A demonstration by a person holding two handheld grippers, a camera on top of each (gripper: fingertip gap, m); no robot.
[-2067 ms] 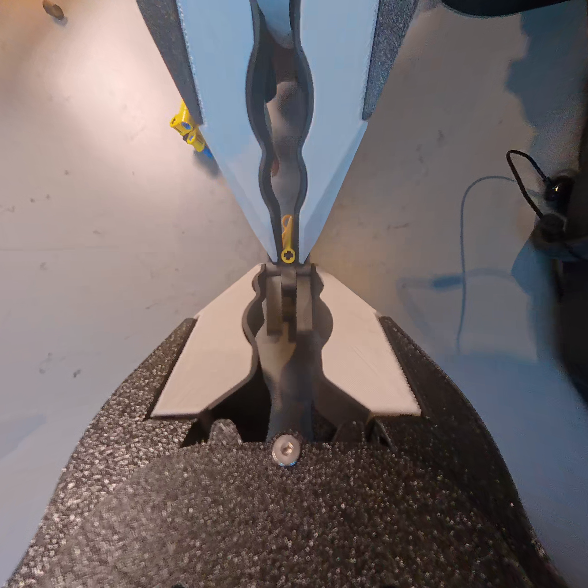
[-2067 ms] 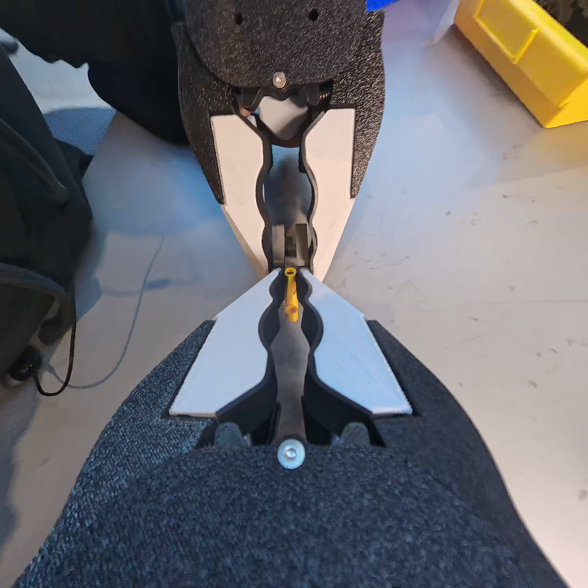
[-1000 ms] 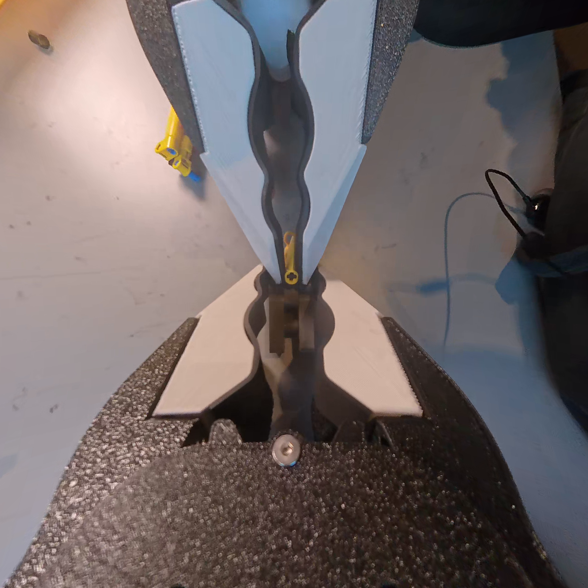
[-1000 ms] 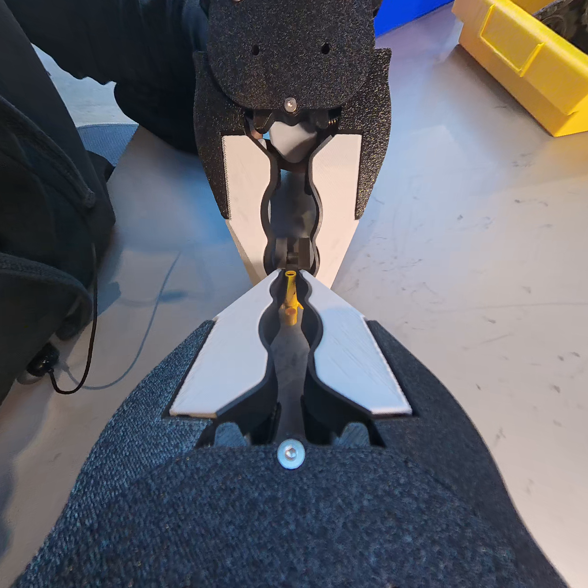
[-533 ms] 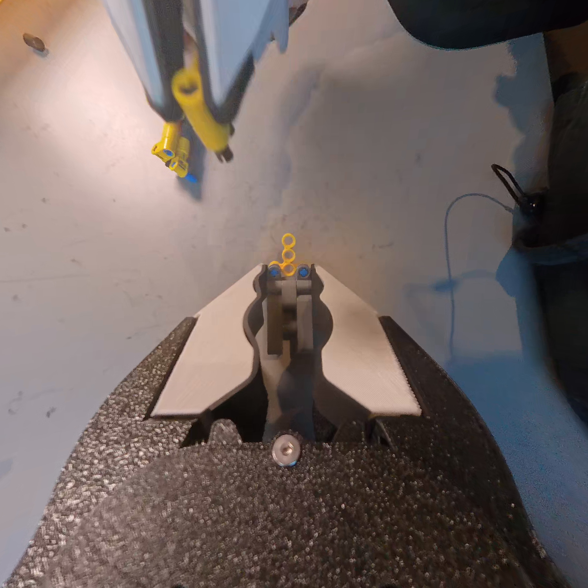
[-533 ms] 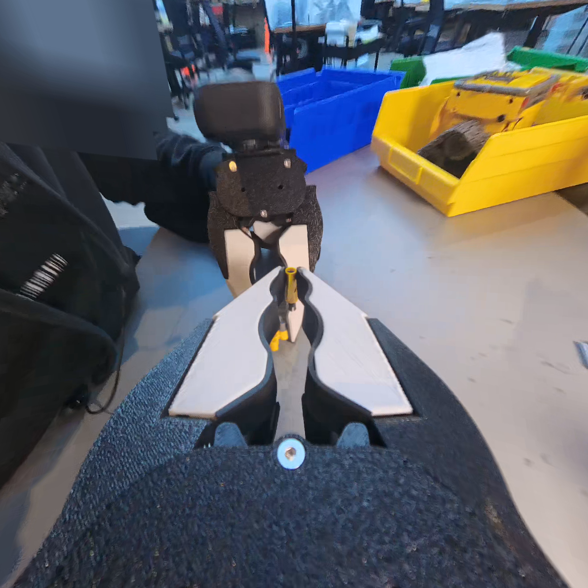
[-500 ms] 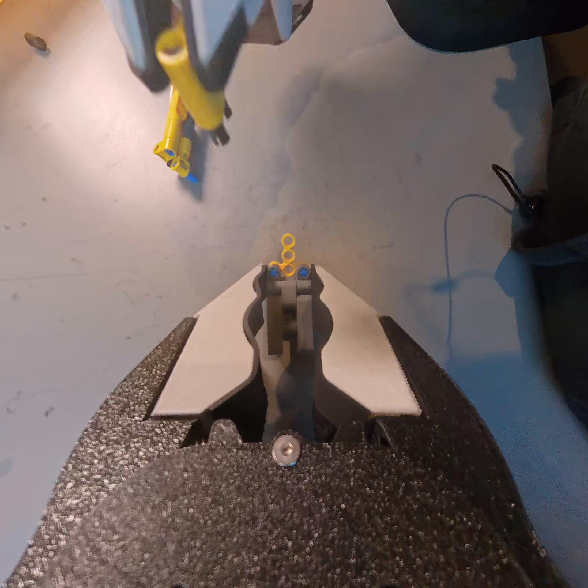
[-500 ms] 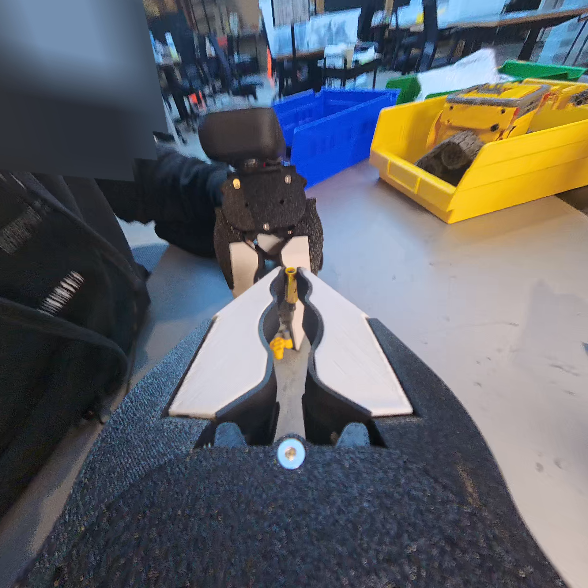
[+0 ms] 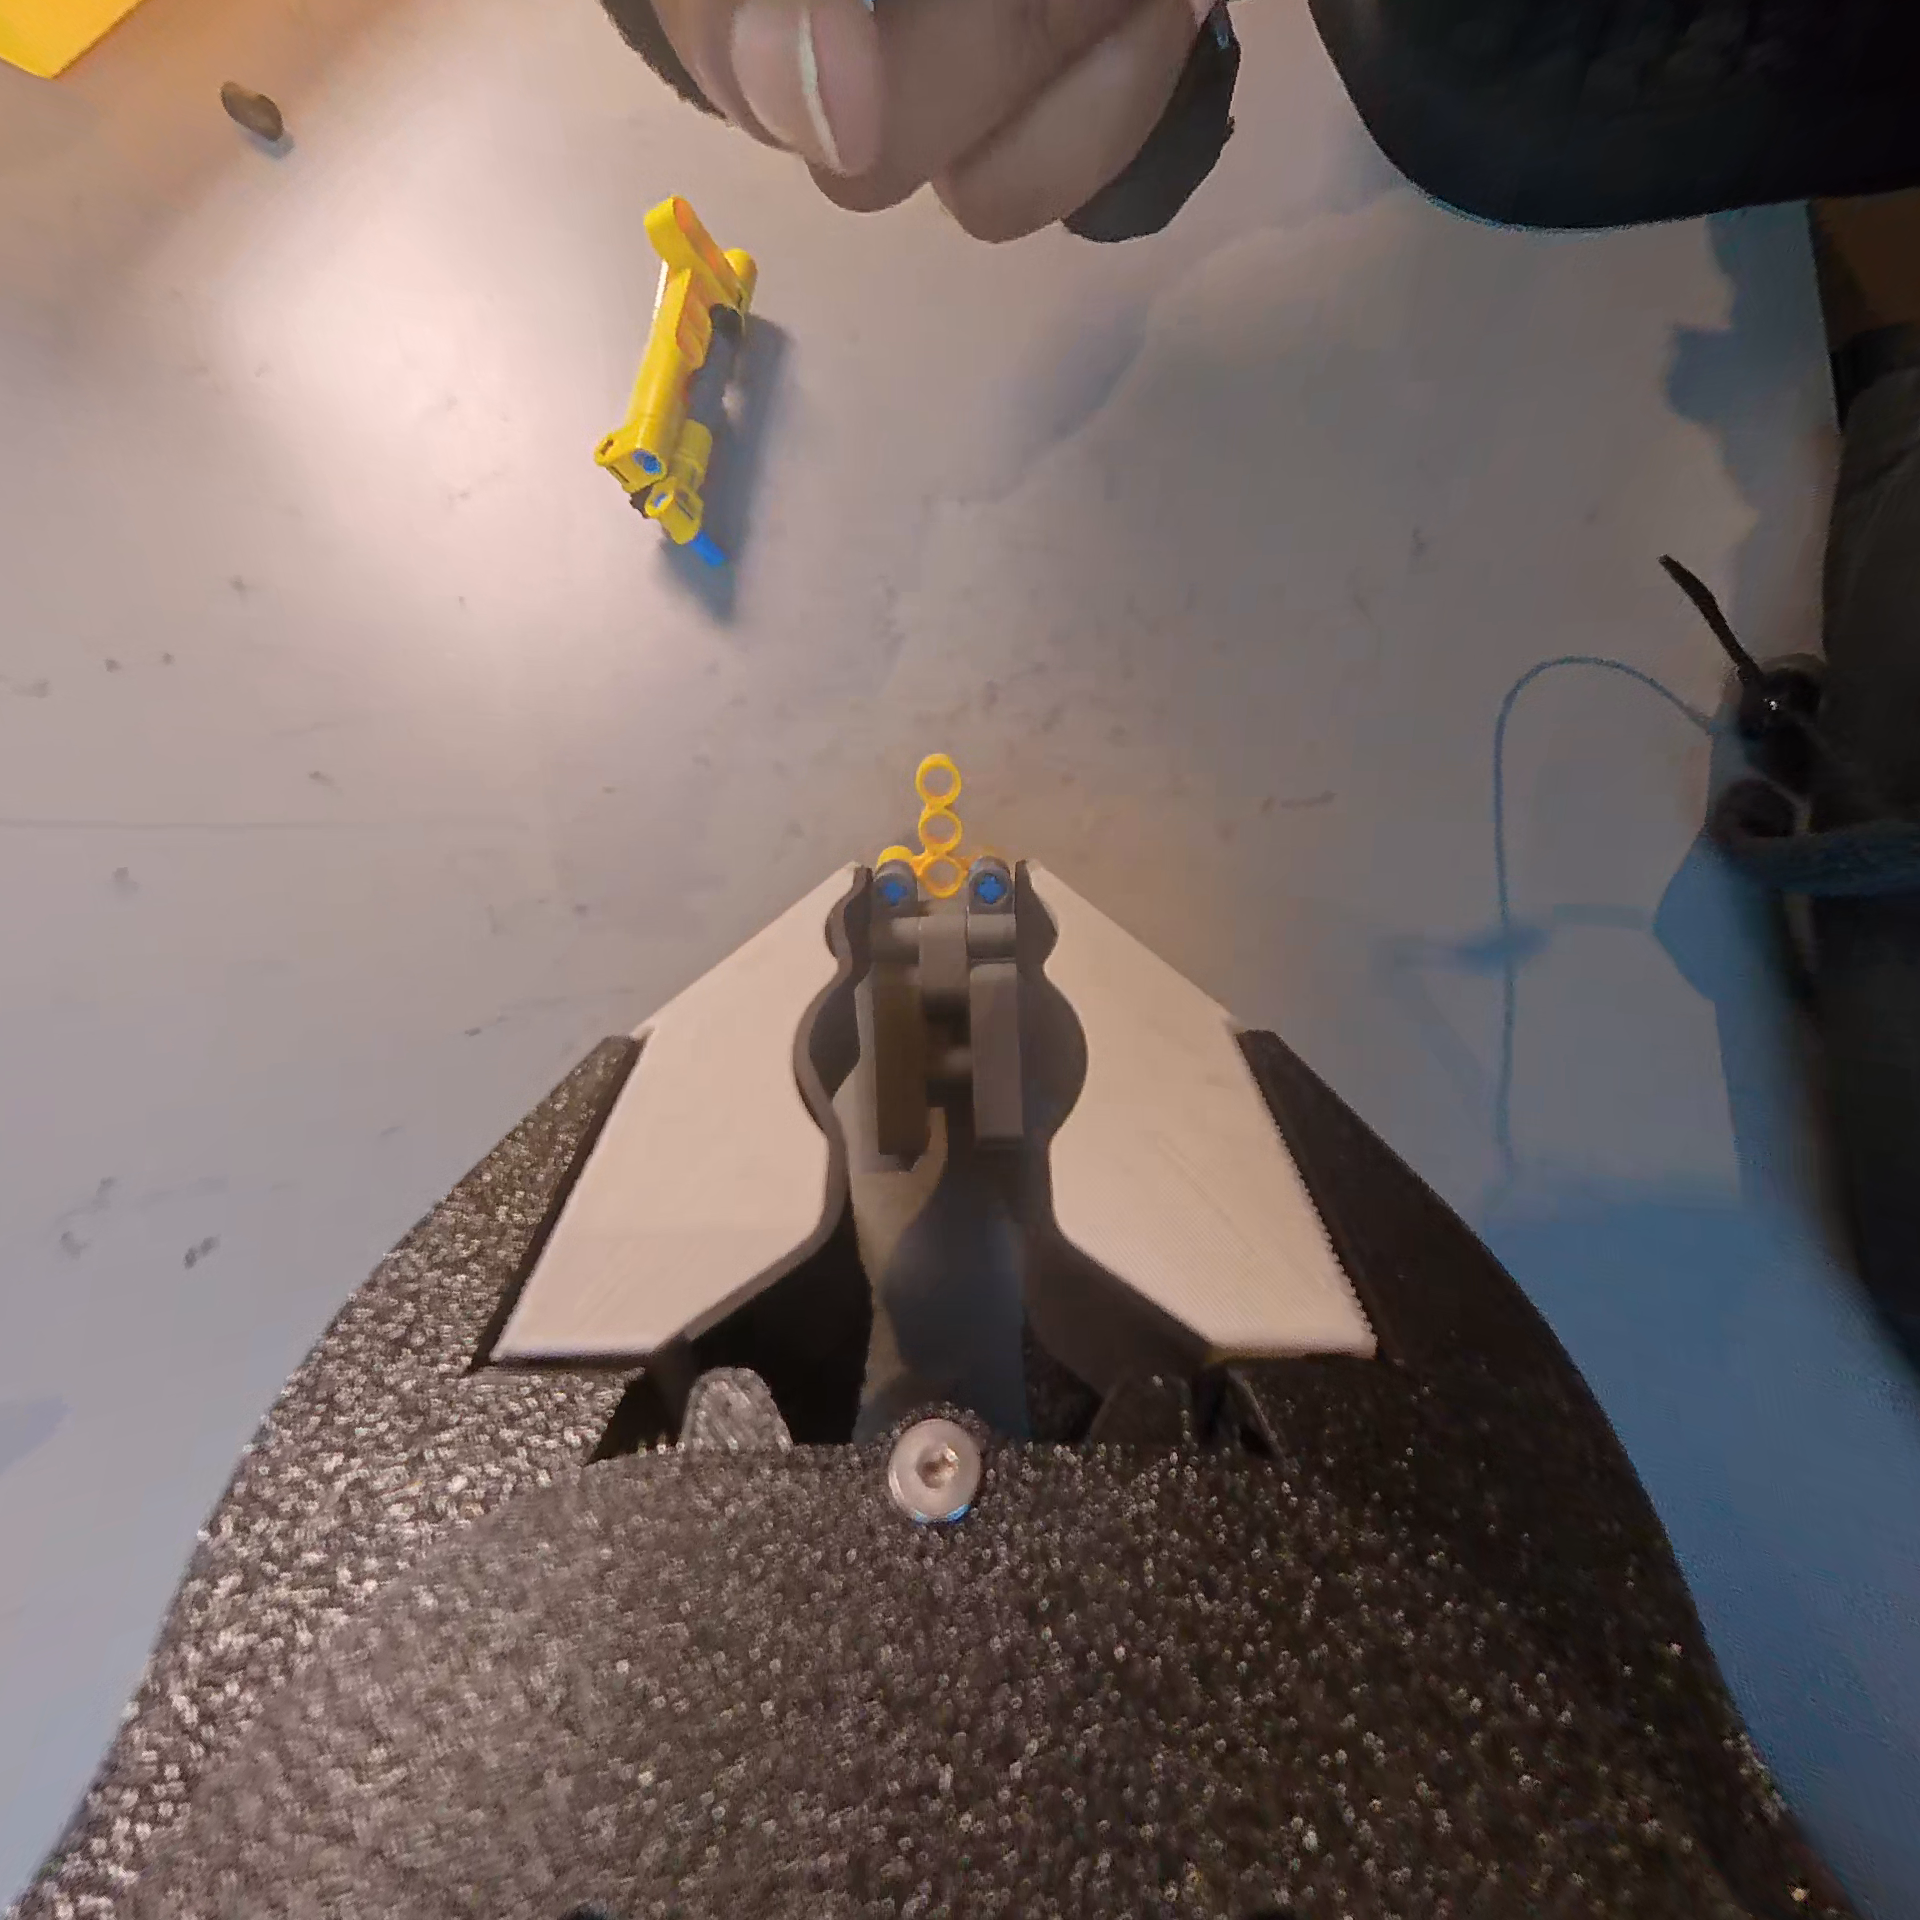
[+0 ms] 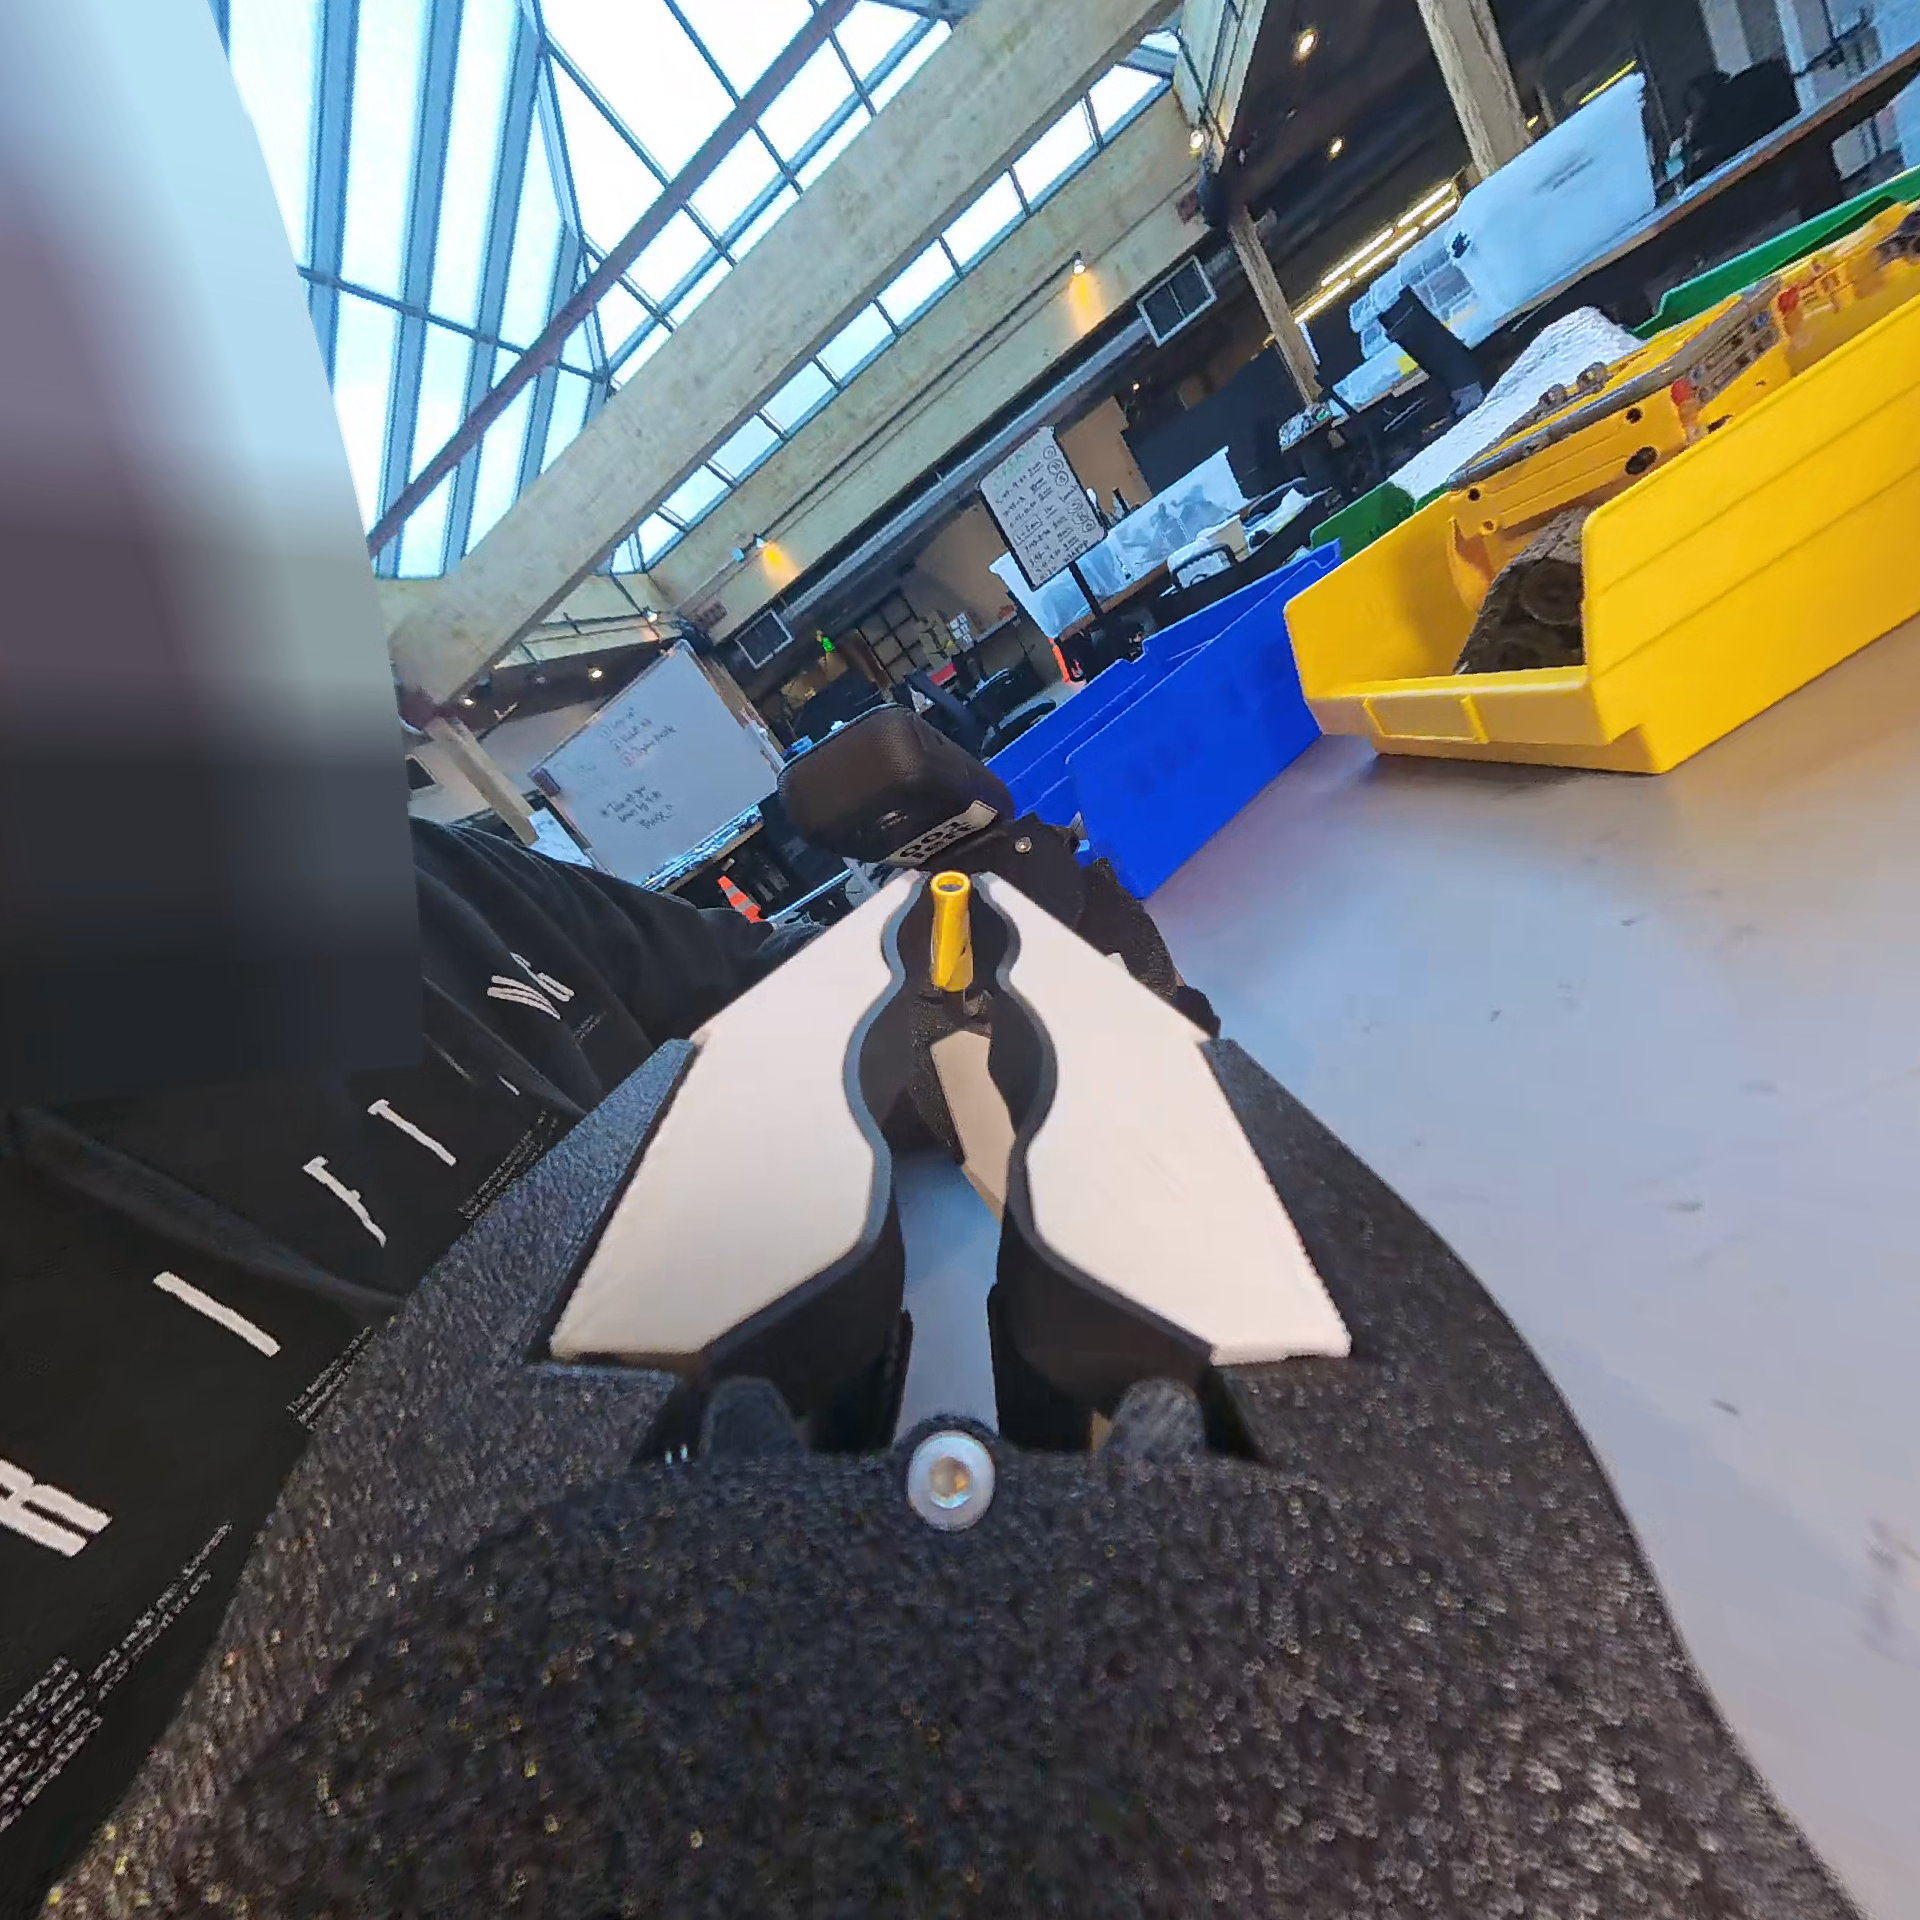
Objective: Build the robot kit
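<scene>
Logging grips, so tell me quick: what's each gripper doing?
Left gripper: shut on grey-and-yellow brick piece.
Right gripper: shut on yellow pin.

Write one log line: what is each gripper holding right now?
left gripper: shut on grey and yellow brick assembly | right gripper: shut on yellow pin | table: loose yellow brick piece

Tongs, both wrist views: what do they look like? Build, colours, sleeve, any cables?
The two match. Left tongs: rough black speckled body, one silver screw at centre, two pale grey wedge-shaped fingers with wavy black inner edges. Right tongs: same body, paler fingers. No cables on either. The hand at the top has a black sleeve.
</scene>
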